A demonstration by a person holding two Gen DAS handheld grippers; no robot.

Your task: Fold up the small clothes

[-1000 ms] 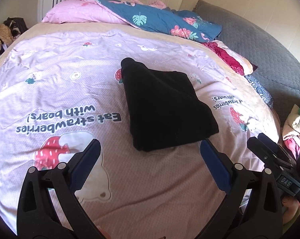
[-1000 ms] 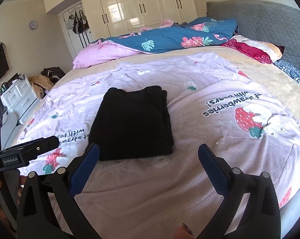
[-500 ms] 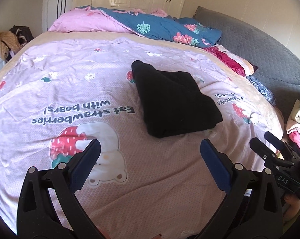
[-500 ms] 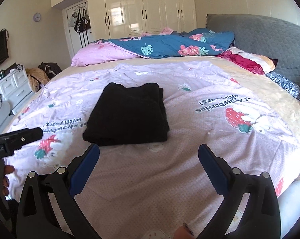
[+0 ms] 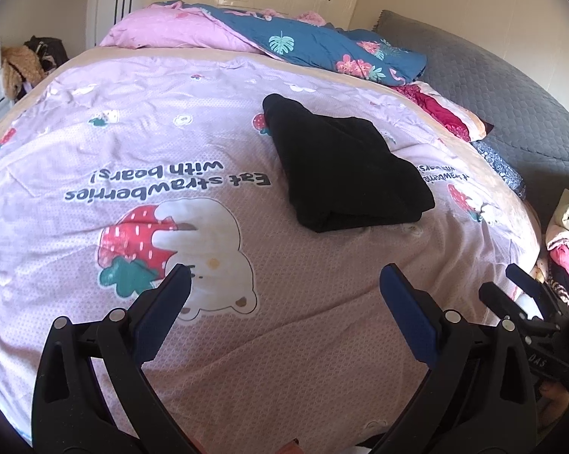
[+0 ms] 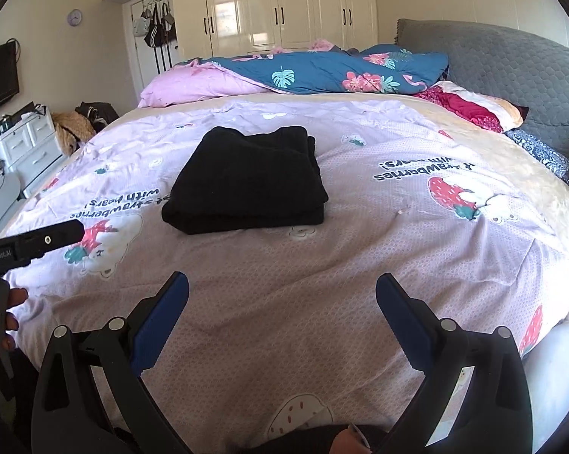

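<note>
A black garment [image 5: 344,166] [image 6: 246,181] lies folded into a thick rectangle on the pink strawberry-print bedspread [image 5: 171,121] [image 6: 397,227], near the middle of the bed. My left gripper [image 5: 284,280] stands open over the near edge of the bed, well short of the garment and empty. My right gripper [image 6: 282,283] is open too, nothing between its blue pads, also well back from the garment. The body of the right gripper shows at the right edge of the left wrist view; the left one shows at the left edge of the right wrist view.
A blue floral duvet [image 6: 322,72] and pink pillow [image 6: 186,87] lie at the far side. A grey quilted headboard [image 6: 511,75] and red pillow [image 6: 469,109] are on the right. A heap of clothes [image 5: 564,234] sits off the bed's right side. White drawers [image 6: 27,147] stand left.
Both grippers have drawn back and away from the folded black garment, which now sits farther off in both views. The garment itself has not moved. Both jaws stay open.
</note>
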